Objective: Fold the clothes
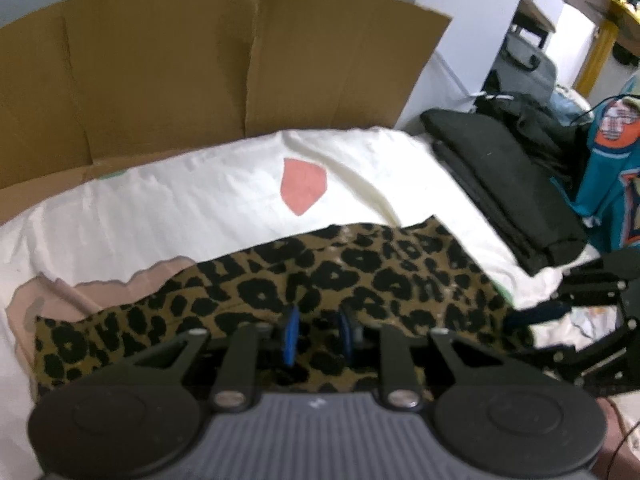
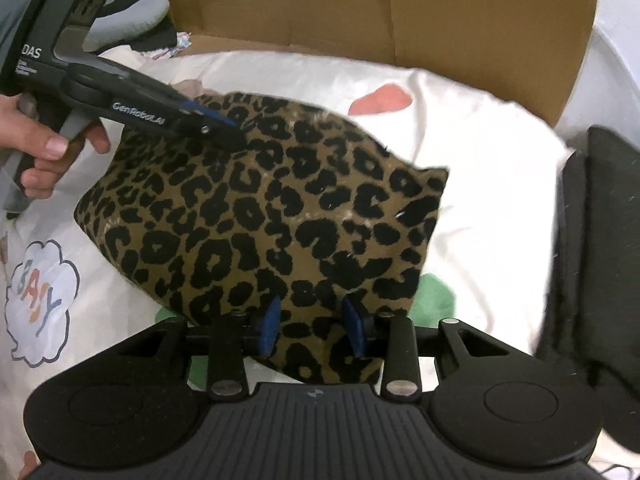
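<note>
Over leopard cloth (image 2: 264,216), both tongs (image 2: 314,330) pinch.

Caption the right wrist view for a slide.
Both grippers hold a leopard-print garment over a white sheet.

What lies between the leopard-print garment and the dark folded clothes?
Only bare white sheet separates the leopard-print garment from the dark folded clothes, seen in the right wrist view.
</note>
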The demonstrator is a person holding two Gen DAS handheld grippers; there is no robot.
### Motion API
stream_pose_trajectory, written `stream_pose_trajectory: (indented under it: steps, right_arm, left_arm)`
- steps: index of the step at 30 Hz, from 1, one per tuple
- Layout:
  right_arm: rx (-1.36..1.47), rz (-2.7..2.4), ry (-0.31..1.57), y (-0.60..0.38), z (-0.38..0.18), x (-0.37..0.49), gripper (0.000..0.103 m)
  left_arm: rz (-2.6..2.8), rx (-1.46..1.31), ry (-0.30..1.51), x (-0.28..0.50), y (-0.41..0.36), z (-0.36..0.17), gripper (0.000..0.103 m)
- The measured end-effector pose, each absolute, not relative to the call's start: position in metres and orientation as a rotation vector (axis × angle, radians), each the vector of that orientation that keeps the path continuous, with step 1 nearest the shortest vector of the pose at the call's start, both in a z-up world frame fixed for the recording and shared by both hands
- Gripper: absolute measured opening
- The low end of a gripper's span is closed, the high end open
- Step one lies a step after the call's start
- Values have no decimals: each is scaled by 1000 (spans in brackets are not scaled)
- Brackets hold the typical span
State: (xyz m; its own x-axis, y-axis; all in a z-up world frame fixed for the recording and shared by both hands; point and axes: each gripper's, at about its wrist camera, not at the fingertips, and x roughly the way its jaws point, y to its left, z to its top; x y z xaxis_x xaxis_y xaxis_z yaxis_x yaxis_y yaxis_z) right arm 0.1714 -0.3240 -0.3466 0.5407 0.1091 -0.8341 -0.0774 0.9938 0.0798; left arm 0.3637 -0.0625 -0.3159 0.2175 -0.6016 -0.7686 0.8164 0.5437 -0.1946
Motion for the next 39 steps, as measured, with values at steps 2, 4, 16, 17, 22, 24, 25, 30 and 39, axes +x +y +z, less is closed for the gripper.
stream_pose_trajectory:
  steps: [2,4,16,17,22,24,25,30,39]
  right_arm:
    - [16,114,964,-323,-336,167,41]
    - [18,115,960,-323,-330,164,41]
    - [29,85,1031,-320,-351,156,40]
    - [39,79,1036,-321,-353,157,39]
    - [29,70,1044,-319,-362,160,39]
    - [29,70,1045,-319,-364,160,39]
    - [31,71,1046,-320,-364,161,39]
    - [37,70,1042,-321,-365,160,39]
    - [68,60,1044,-324,-363,161,39]
  left_arm:
    - [-1012,269,917,356,-60,-312,23]
    - [-1029,263,926,343,-58,-312,25]
    - [-1110,247,995,277,-53,-321,25]
    - [-1109,257,1000,275,-52,-325,25]
    - [-1073,303,995,269,-43,-339,25]
    - [-1049,314,995,270,-37,-343,24]
    - [-1037,314,1002,271,-32,-344,24]
    - [-987,350,1017,271,-13,-349,25]
    - [-810,324,1064,290,30,-348,19]
